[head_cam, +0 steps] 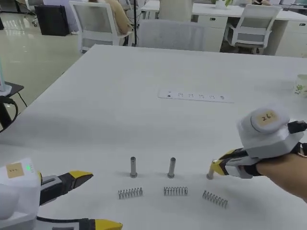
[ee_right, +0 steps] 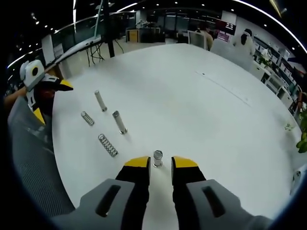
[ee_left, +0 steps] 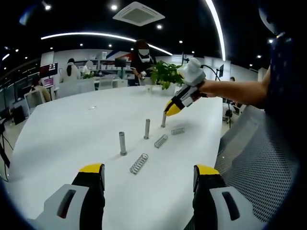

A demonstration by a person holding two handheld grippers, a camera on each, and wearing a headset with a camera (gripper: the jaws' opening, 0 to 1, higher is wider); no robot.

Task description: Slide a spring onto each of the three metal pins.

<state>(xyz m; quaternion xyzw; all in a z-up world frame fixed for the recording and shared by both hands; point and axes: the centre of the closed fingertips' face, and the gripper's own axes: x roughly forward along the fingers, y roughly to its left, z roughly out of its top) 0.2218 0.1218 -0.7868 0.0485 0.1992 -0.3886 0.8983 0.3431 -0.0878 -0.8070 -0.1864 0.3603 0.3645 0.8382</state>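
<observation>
Three upright metal pins stand in a row on the white table: left pin [head_cam: 133,167], middle pin [head_cam: 171,167], right pin [head_cam: 210,175]. In front of each lies a spring: [head_cam: 130,192], [head_cam: 175,191], [head_cam: 214,199]. My right gripper [head_cam: 217,166] is at the top of the right pin. In the right gripper view that pin [ee_right: 157,157] stands between the yellow-tipped jaws, with a thin gap on each side. My left gripper [head_cam: 96,201] hovers at the near left with its jaws wide apart and nothing between them. From its own view the nearest spring [ee_left: 138,163] lies just ahead of it.
A flush power strip [head_cam: 195,96] sits in the table's middle, beyond the pins. A patterned cup [head_cam: 301,88] stands at the right edge. Office chairs [head_cam: 98,26] line the far side. The table's near edge runs close behind the springs.
</observation>
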